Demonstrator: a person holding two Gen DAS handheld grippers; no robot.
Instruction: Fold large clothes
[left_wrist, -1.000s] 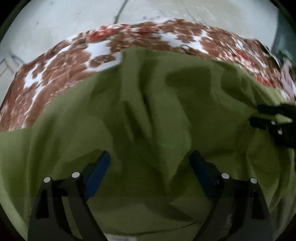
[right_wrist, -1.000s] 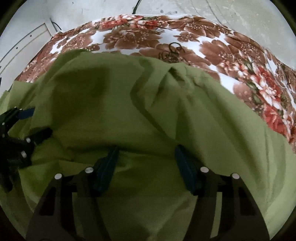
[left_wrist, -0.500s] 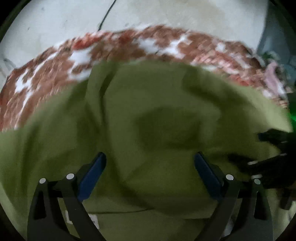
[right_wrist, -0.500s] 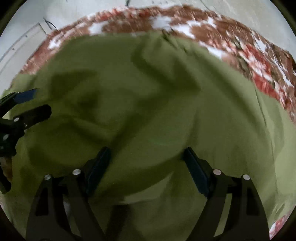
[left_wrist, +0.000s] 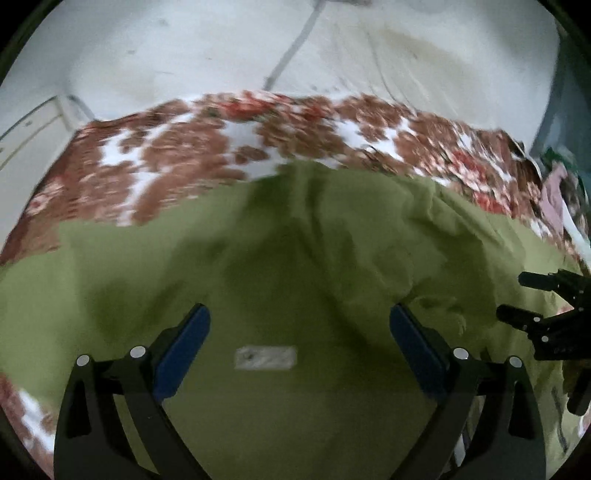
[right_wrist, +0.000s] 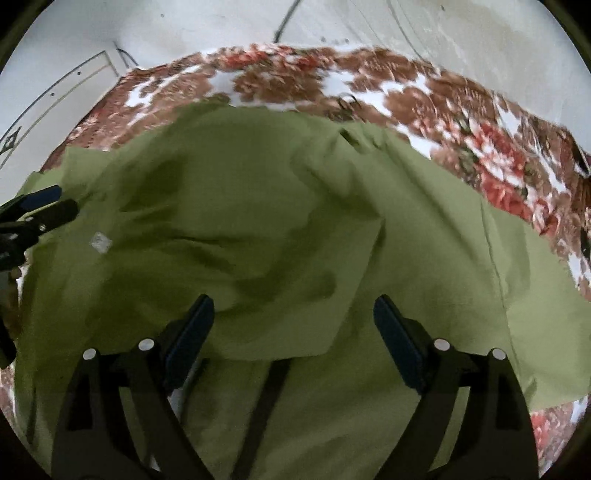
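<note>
**Olive cloth partly folded, both tools let go**

Olive-green garment (left_wrist: 295, 258) lies spread on a bed with a floral sheet (left_wrist: 177, 147) of brown, red and white. It covers most of the near half; the sheet shows beyond its far edge and at the near corners.

Progress, as I judge it: at least one fold is in. A flap with a straight edge and a sharp corner lies doubled over the lower layer in the right wrist view (right_wrist: 325, 332). A small pale label (left_wrist: 266, 357) faces up on the near part of the cloth. The far portion is rumpled, with ridges and soft hollows, so smoothing and further folds seem left. The bundle is still wide, not yet compact.

Left hand-held gripper (left_wrist: 299, 339): jaws wide apart above the cloth, nothing between the pads.

Right hand-held gripper (right_wrist: 293, 325): jaws opening, also over the cloth, not pinching it.

Fabric looks thin, matte and limp; it creases easily. Some motion blur, edges soft.
</note>
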